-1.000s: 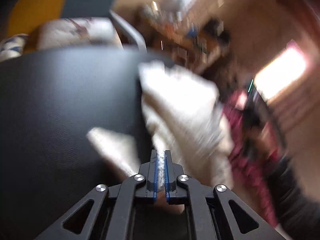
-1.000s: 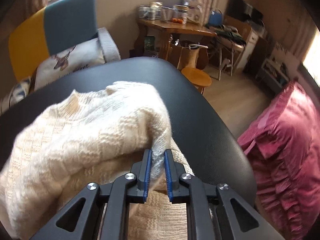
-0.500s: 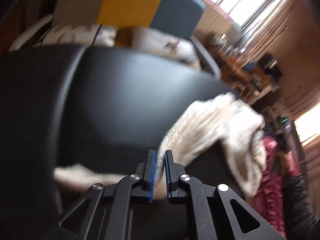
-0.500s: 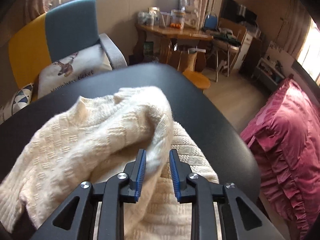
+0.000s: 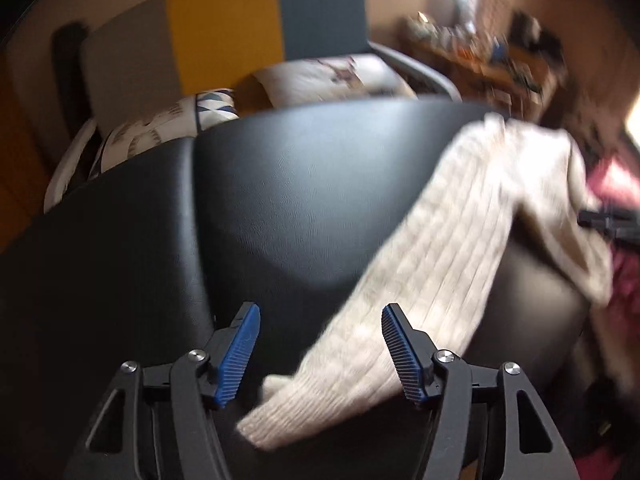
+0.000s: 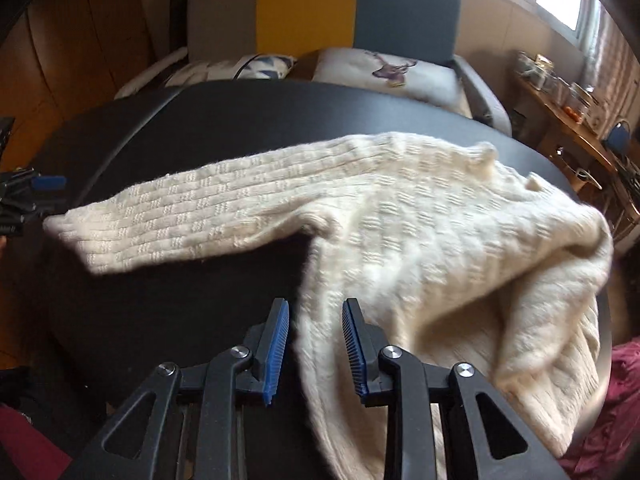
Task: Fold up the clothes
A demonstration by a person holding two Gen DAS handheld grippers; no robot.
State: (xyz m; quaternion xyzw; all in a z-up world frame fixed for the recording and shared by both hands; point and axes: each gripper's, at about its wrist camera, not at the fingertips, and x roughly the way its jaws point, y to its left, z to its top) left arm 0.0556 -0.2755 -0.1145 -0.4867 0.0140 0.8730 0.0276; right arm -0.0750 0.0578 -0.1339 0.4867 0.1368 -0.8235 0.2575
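A cream knitted sweater [image 6: 420, 232] lies on a black padded table [image 6: 240, 128]. One sleeve [image 6: 180, 216] stretches out flat to the left. In the left wrist view the same sleeve [image 5: 432, 264] runs from the bunched body at the right down to its cuff between my fingers. My left gripper [image 5: 320, 312] is open, its blue pads wide apart with the cuff lying loose between them. My right gripper [image 6: 316, 308] is open around a fold of the sweater's body edge, pads not pressing it. The left gripper [image 6: 32, 196] also shows at the far left edge.
A yellow and blue armchair [image 6: 352, 12] with printed cushions [image 6: 384, 72] stands behind the table. A cluttered wooden desk [image 6: 568, 120] is at the right. Pink ruffled fabric [image 6: 616, 400] lies at the table's right. Bare black table surface [image 5: 120, 260] spreads left of the sleeve.
The left gripper pulled the sleeve out leftward across the table, then opened and let the cuff go. The right gripper opened and swung left; the sweater now lies spread out.
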